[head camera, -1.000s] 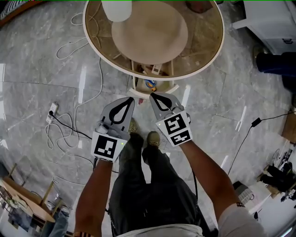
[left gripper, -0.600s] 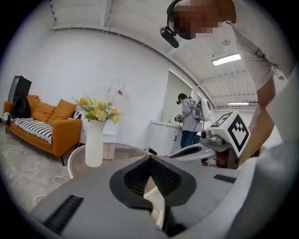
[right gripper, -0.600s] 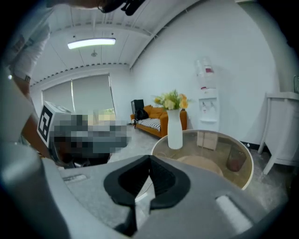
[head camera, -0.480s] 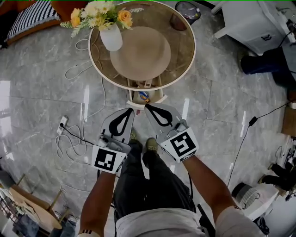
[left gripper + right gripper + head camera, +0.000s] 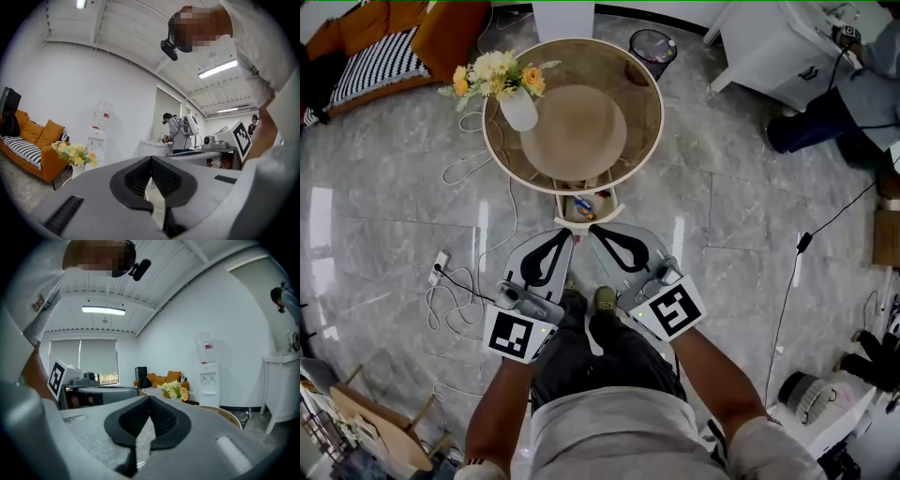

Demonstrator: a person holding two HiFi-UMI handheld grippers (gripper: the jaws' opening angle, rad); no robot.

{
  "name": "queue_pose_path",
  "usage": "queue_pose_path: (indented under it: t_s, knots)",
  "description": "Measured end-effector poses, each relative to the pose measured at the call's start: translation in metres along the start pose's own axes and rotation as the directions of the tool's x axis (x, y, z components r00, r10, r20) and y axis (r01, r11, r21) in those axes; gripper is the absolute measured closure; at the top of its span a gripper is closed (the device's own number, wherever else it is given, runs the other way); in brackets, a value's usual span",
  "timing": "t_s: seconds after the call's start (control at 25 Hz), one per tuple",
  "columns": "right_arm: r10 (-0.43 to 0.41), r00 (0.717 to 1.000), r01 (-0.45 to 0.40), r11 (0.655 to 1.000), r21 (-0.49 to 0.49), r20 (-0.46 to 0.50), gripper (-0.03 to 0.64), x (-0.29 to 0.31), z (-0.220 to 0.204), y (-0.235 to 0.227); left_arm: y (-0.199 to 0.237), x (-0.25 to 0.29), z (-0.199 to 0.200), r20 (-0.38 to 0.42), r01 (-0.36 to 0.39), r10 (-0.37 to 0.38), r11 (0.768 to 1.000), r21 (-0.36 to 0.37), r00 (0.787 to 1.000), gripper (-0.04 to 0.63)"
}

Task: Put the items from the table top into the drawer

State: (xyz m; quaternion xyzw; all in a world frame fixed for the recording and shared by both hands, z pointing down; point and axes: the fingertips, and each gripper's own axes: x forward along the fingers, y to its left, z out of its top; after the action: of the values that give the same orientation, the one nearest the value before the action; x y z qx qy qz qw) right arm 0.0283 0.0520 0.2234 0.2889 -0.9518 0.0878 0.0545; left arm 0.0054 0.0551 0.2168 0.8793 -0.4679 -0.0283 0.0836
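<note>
Both grippers have their jaws pressed together with nothing between them. The left gripper (image 5: 566, 234) and right gripper (image 5: 592, 231) point side by side toward the open drawer (image 5: 562, 216). It holds small colourful items (image 5: 581, 208) and sits just under the near edge of the round table (image 5: 654, 141). Compared with a second ago, the table looks smaller and further off, and the vase of flowers (image 5: 517, 108) on it now shows whole.
</note>
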Motion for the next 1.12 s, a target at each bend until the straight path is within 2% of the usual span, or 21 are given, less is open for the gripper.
queue_pose_path:
  t_s: [0.2,0.44,0.56,0.8,1.12]
  knots:
    - [0.011,0.998,-0.007,0.999,-0.053,0.065,0.617,-0.028,0.04,0.011,-0.029,-0.004,0.045,0.055,0.022,-0.025,0.998,0.051,0.998,0.595]
    - [0.012,0.992,0.0,0.996,-0.088,0.128,0.617,-0.06,0.08,0.024,-0.065,-0.019,0.079,0.055,0.053,-0.059,0.993,0.101,0.997,0.595]
    - [0.005,0.988,0.009,0.996,-0.09,0.156,0.617,-0.07,0.096,0.027,-0.077,-0.021,0.1,0.095,0.059,-0.071,0.991,0.12,0.993,0.595]
    - [0.008,0.981,0.015,0.993,-0.118,0.192,0.617,-0.083,0.117,0.036,-0.087,-0.025,0.119,0.114,0.067,-0.086,0.985,0.156,0.99,0.595]
    - [-0.011,0.979,0.037,0.991,-0.125,0.203,0.617,-0.091,0.131,0.041,-0.089,-0.028,0.135,0.122,0.074,-0.094,0.984,0.161,0.988,0.595]
